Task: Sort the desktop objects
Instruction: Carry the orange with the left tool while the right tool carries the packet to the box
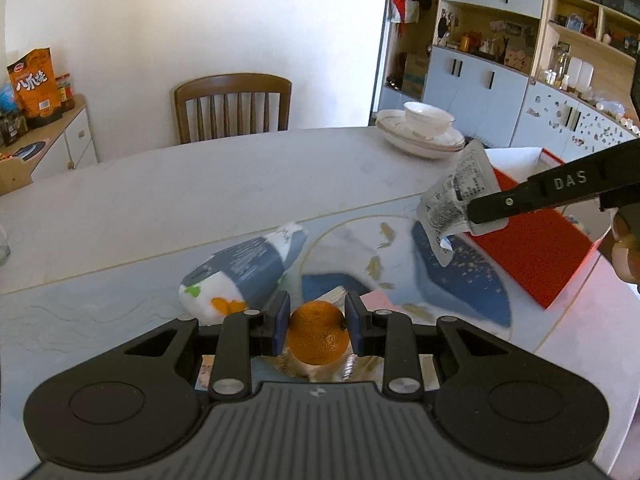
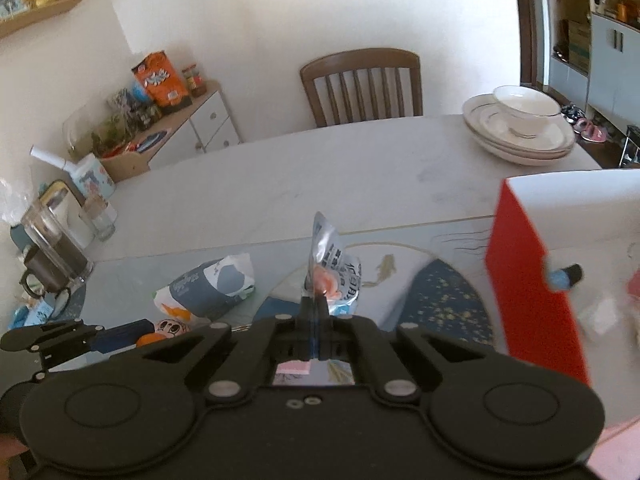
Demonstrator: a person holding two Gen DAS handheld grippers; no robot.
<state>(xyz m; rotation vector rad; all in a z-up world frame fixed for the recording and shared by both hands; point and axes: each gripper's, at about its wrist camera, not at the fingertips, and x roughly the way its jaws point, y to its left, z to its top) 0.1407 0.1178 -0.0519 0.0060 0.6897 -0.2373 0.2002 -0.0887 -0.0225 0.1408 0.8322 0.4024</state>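
Note:
My left gripper [image 1: 318, 316] is shut on an orange tangerine [image 1: 318, 334], its blue pads against the fruit's two sides, just above the table mat. My right gripper [image 2: 316, 304] is shut on a silver snack packet [image 2: 334, 276] and holds it in the air. In the left wrist view that gripper [image 1: 480, 216] and its packet [image 1: 456, 200] hang in front of the red box [image 1: 536, 256]. A blue-and-white snack bag [image 1: 244, 276] lies on the mat behind the tangerine. It also shows in the right wrist view [image 2: 208, 288].
The red box with white inside [image 2: 532, 280] stands at the right. Stacked white plates with a bowl [image 2: 520, 128] sit at the far right of the table [image 2: 320, 176]. A glass mug [image 2: 52, 248] and a small glass [image 2: 98, 216] stand at the left. A wooden chair [image 1: 232, 106] is behind the table.

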